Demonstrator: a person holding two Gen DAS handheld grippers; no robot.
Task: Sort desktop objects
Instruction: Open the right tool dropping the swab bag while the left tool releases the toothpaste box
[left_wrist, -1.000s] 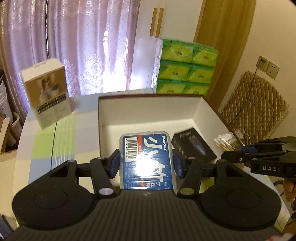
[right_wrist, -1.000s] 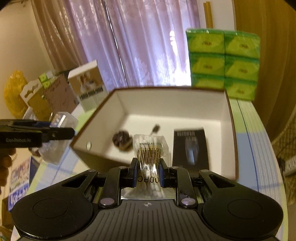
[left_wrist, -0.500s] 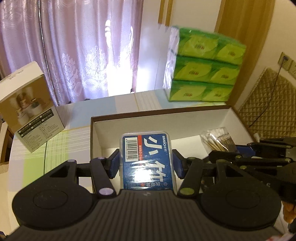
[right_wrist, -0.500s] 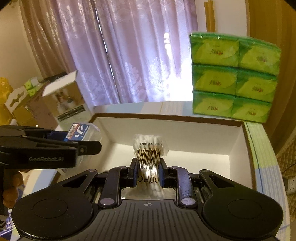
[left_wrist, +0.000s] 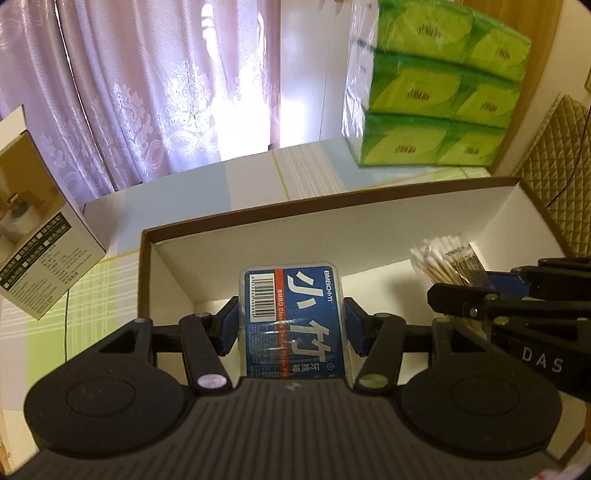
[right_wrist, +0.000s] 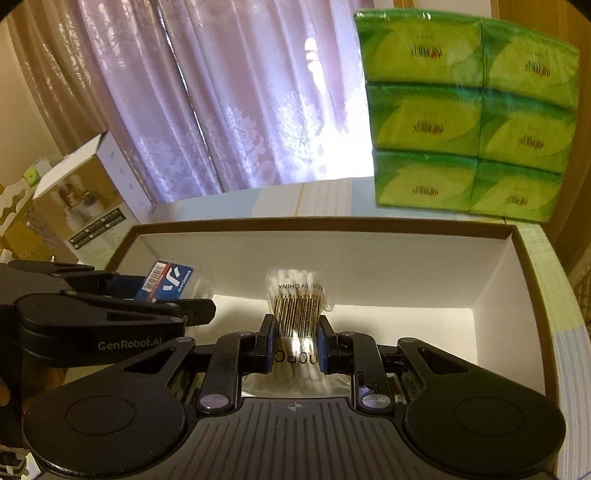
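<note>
The left gripper (left_wrist: 291, 320) squeezes a blue floss pick box (left_wrist: 292, 317) tight between its fingers. The right gripper (right_wrist: 295, 341) pinches a bag of cotton swabs (right_wrist: 296, 306). Both are held over the open white box (right_wrist: 369, 258) on the table (left_wrist: 184, 192). Behind it stand green tissue packs (right_wrist: 469, 114) and a purple curtain (left_wrist: 147, 85).

A table (left_wrist: 255, 181) covered in a pale cloth of blue, cream and green plaid bands carries three things. An open cardboard box (left_wrist: 332, 212) — brown outside, white inside — sits nearest the cameras. Behind it, to the right, stands a wrapped stack of green tissue packs (left_wrist: 436, 85). To the left stands a white product carton (left_wrist: 40, 236) — apart from the box.
</note>
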